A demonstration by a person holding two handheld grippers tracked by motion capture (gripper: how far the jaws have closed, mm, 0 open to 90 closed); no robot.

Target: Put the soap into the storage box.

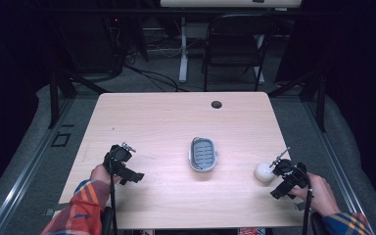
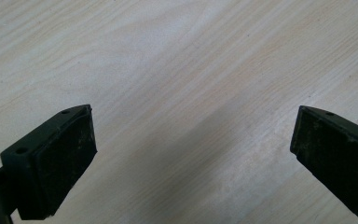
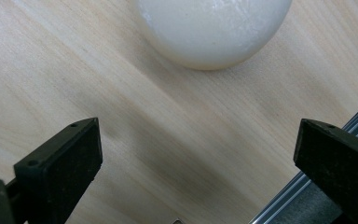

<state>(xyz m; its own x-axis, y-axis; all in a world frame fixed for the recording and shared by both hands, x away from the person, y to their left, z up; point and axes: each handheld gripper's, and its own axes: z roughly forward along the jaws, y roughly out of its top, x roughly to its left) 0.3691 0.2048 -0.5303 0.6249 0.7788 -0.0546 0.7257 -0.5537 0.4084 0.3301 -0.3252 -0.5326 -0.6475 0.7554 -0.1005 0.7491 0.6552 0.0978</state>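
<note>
A grey oval soap dish (image 1: 203, 154) with a slotted floor sits in the middle of the wooden table (image 1: 176, 122). A white rounded object (image 1: 264, 172) (image 3: 212, 28) lies on the table near the right front. My right gripper (image 1: 274, 169) (image 3: 196, 154) is right beside it, jaws wide open, with the white object just ahead of them and nothing between them. At the left front of the table, my left gripper (image 1: 122, 164) (image 2: 191, 144) is open over bare wood.
The table's right edge (image 3: 303, 186) with a metal trim runs close to my right gripper. A round cable hole (image 1: 216, 104) is at the table's far side. A black folding chair (image 1: 235, 44) and a white desk leg (image 1: 182, 49) stand beyond the table.
</note>
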